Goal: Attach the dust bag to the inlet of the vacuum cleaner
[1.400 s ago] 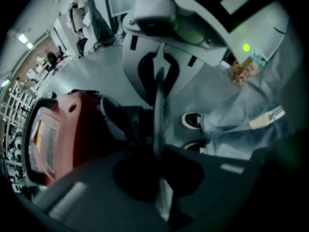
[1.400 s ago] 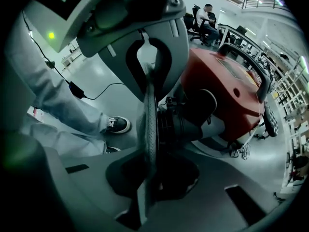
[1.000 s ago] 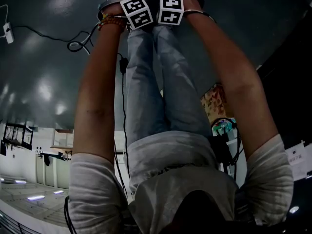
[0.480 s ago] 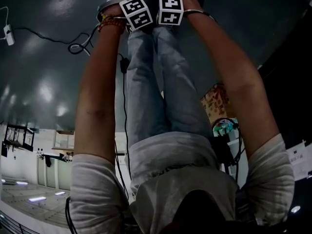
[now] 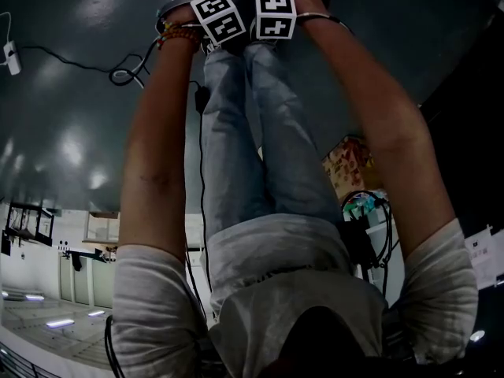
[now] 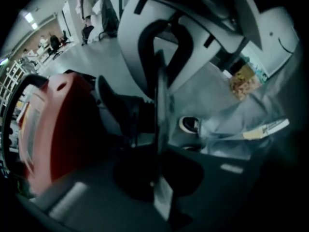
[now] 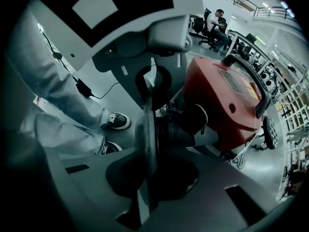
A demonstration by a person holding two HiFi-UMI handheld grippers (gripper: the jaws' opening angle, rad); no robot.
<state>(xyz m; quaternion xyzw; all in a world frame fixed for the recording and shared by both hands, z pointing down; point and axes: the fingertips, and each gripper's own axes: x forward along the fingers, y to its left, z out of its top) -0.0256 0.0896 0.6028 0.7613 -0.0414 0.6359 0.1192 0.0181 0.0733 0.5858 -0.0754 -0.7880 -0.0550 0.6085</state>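
The red vacuum cleaner stands on the floor in front of my feet. Its black inlet sticks out toward the grippers. The dust bag's flat collar shows edge-on as a thin plate just before the inlet. My left gripper and right gripper point steeply down, side by side, each shut on that collar. In the head view only their marker cubes show, at the ends of both outstretched arms. The bag's body is hidden.
My legs in jeans and dark shoes stand close beside the vacuum. A black cable and a white power strip lie on the floor at left. A printed box sits at right. People sit at desks far off.
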